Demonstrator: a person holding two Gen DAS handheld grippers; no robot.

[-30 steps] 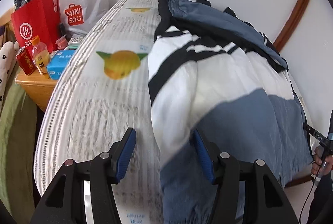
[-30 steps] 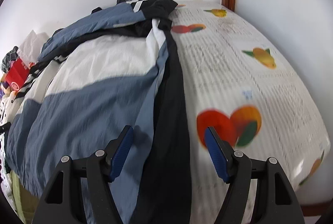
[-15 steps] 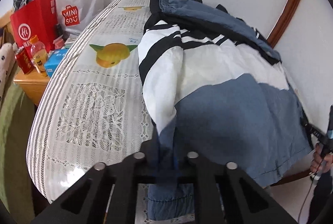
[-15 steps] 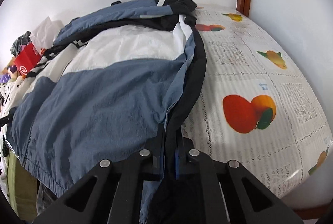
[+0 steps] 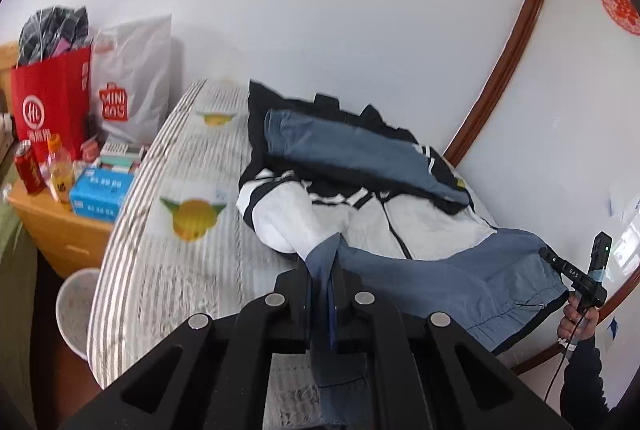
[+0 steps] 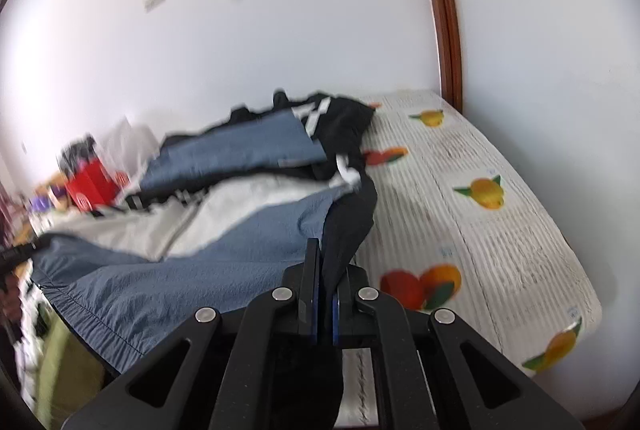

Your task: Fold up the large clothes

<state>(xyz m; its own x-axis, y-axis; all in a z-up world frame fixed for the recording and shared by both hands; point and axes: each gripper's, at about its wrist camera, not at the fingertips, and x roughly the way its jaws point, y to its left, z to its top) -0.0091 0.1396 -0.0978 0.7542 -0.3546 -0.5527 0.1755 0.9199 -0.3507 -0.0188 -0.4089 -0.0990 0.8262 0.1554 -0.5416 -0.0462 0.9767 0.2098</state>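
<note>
A large blue, white and black jacket lies on a table covered with a fruit-print cloth. My left gripper is shut on the jacket's blue hem at its left edge and holds it lifted off the table. My right gripper is shut on the jacket's black right edge, also raised. The fabric hangs taut between both grips. The right gripper also shows in the left wrist view, held in a hand.
A wooden side table at the left carries a red bag, a white MINISO bag, a can, a bottle and a blue box. A white bin stands below. Walls and a brown door frame lie behind.
Both grippers went from open to shut on the jacket's lower corners, then lifted them up and back. The jacket's lower part has risen off the table and bunched.
</note>
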